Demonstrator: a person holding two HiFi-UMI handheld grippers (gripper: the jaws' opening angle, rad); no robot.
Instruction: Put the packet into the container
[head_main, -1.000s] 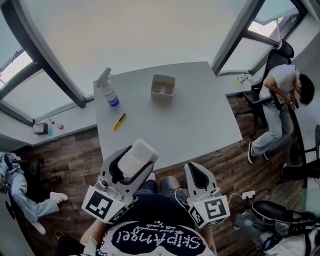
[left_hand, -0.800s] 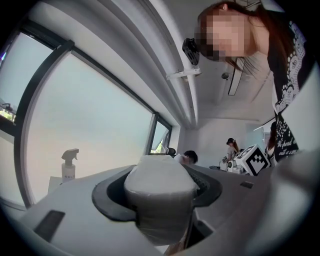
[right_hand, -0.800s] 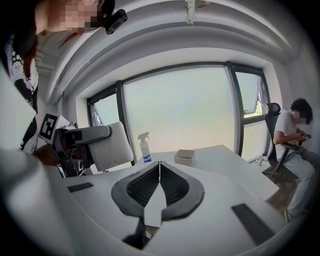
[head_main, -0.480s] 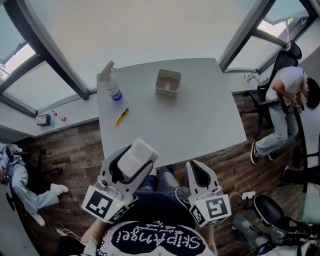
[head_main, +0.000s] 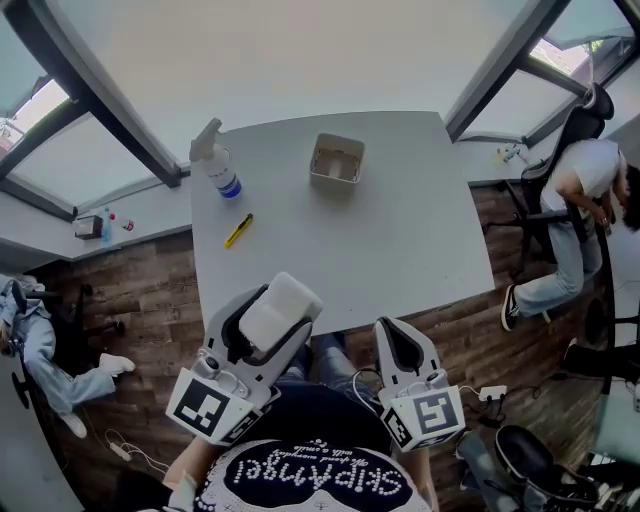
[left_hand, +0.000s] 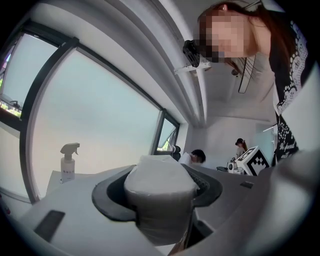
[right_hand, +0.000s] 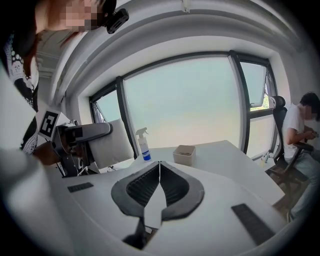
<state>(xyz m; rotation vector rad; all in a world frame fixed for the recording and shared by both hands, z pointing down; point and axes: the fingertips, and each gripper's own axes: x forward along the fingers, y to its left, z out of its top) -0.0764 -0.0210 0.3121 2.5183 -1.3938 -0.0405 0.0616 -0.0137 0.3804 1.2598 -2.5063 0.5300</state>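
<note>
A soft white packet (head_main: 279, 310) sits clamped between the jaws of my left gripper (head_main: 272, 316), held in front of the table's near edge. In the left gripper view the packet (left_hand: 160, 187) fills the space between the dark pads. A small beige square container (head_main: 336, 163) stands on the far middle of the grey table (head_main: 400, 250), and it shows small in the right gripper view (right_hand: 184, 154). My right gripper (head_main: 396, 344) hangs below the near edge, its jaws shut tip to tip with nothing between them (right_hand: 159, 167).
A spray bottle (head_main: 216, 168) with a blue base stands at the table's far left, with a yellow cutter (head_main: 238, 231) lying nearer. A seated person (head_main: 585, 210) is at the right beside a chair. Wooden floor and window ledges surround the table.
The head view has shifted slightly, so the table sits a little higher and further right. Both grippers keep their places and the packet stays held.
</note>
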